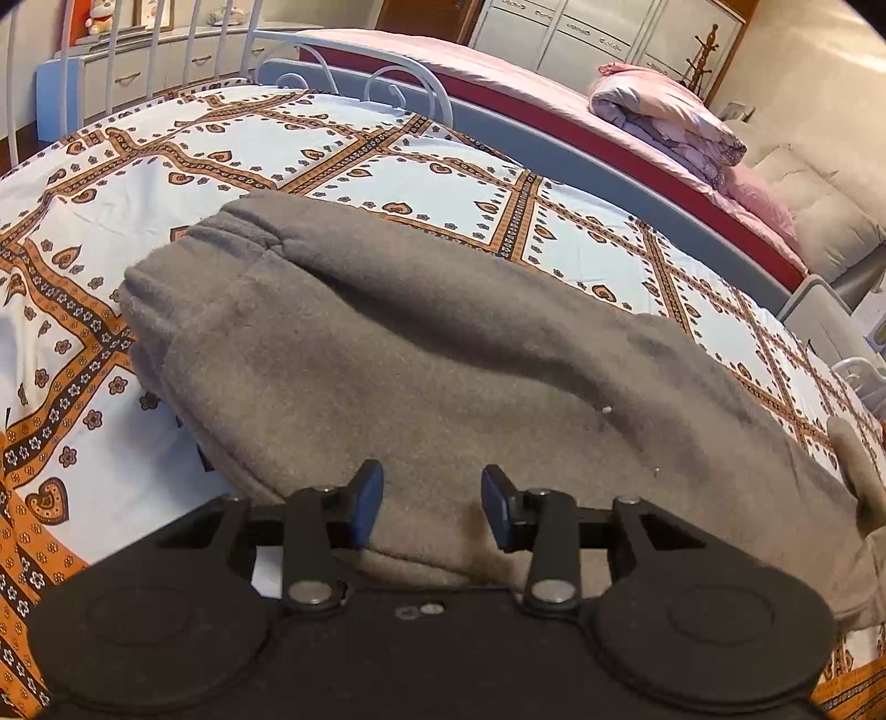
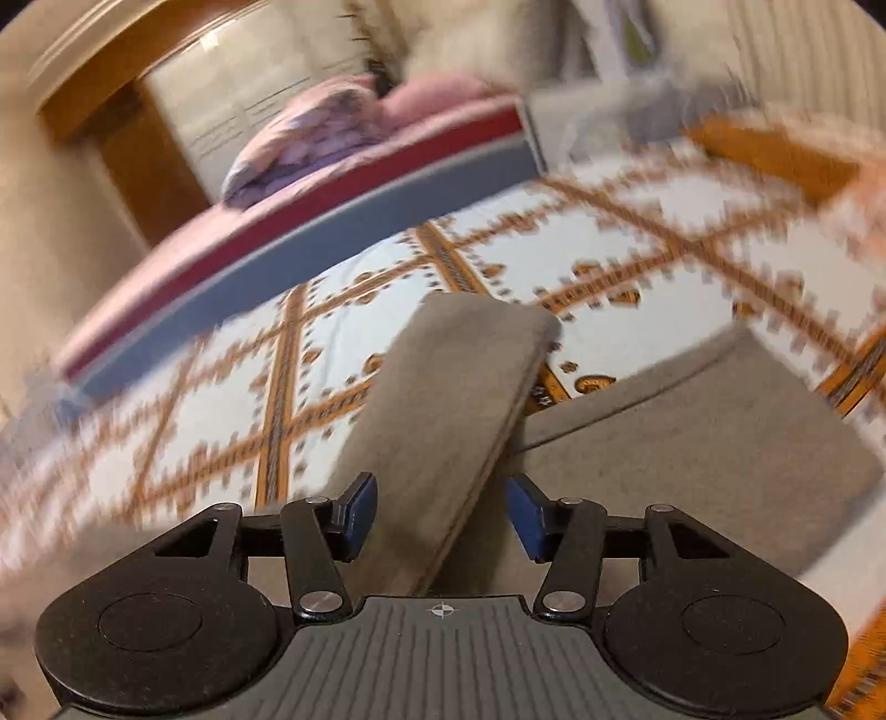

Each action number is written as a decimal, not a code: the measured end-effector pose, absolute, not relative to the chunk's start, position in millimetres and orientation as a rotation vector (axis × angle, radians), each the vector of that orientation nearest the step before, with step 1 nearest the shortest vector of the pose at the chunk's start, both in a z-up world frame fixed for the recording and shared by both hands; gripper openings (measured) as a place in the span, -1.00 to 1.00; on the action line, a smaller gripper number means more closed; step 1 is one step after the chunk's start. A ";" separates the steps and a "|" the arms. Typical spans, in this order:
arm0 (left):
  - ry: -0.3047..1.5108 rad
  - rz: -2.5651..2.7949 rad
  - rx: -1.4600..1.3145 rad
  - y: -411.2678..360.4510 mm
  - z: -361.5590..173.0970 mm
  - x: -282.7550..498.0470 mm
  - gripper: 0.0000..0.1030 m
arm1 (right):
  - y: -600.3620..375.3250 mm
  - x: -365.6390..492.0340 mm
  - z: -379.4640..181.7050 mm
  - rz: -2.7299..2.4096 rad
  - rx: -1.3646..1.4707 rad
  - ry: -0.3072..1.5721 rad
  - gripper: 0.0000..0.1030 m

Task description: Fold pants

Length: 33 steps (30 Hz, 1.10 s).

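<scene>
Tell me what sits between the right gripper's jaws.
In the right wrist view, a raised flap of the grey pants runs up between the open jaws of the right gripper; the blur hides whether either jaw touches it.

We noted a patterned bedsheet (image 1: 387, 166), a folded pink quilt (image 1: 664, 119) on the neighbouring bed, and white wardrobes (image 1: 581, 33).

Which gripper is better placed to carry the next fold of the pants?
Right, probably. The right gripper has a raised leg end of the gray pants between its open jaws. The left gripper, jaws open, only hovers over flat cloth lying on the bedspread.
</scene>
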State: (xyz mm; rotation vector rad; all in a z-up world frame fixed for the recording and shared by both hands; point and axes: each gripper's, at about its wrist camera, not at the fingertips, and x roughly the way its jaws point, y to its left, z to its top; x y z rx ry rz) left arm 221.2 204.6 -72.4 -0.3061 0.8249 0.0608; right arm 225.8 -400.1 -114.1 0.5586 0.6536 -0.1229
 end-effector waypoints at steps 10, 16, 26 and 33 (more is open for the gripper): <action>0.803 0.105 -0.290 202.5 -69.7 223.2 -0.40 | -454.6 270.9 -143.4 -0.034 0.721 0.705 -0.88; 0.822 0.123 -0.258 197.6 -71.1 225.5 -0.37 | -457.5 230.5 -111.4 -0.068 0.631 0.605 -0.89; 0.826 0.123 -0.240 193.1 -71.7 227.3 -0.26 | -501.0 142.5 -138.3 -0.199 0.843 0.693 -0.82; 0.825 0.124 -0.225 191.3 -71.8 226.6 -0.25 | -540.1 137.0 -159.2 -0.277 1.000 0.615 -0.52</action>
